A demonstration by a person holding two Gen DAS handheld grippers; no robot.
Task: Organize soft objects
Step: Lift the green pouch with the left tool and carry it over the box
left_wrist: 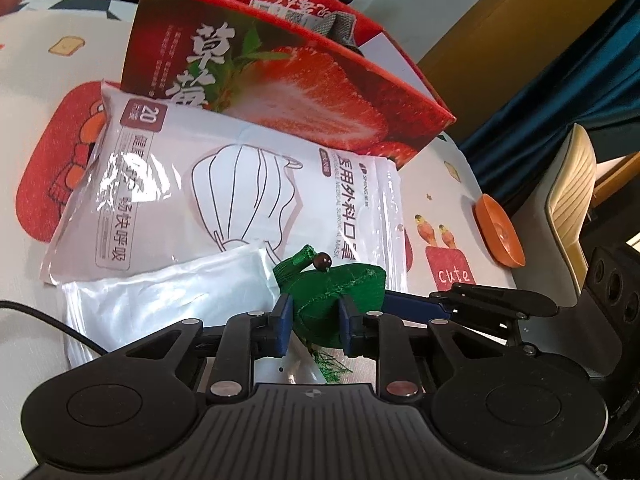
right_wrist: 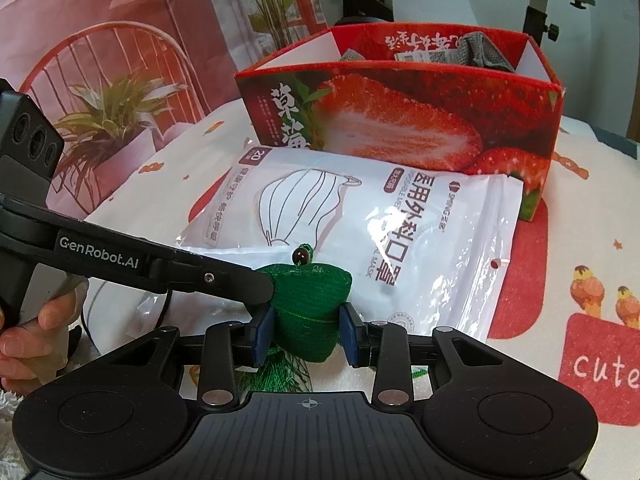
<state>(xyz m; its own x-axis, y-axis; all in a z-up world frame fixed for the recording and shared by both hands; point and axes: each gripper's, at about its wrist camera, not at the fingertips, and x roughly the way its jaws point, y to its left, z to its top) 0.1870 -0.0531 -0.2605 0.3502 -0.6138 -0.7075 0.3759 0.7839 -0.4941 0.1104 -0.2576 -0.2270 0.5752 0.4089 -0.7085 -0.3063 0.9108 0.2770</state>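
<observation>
You have both tools on the green sachet (right_wrist: 310, 312): your right hand-held gripper (right_wrist: 307, 336) clamps its body between the blue pads, and your left hand-held gripper (left_wrist: 314, 328) pinches it from the side, likely to steady the limp fabric. It hangs just above the mask packet (right_wrist: 400, 216), in front of the strawberry box (right_wrist: 400, 120) on the worktop (right_wrist: 580, 220), probably its destination.

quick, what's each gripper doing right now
left gripper: shut on the green pouch.
right gripper: shut on the same green pouch.
</observation>
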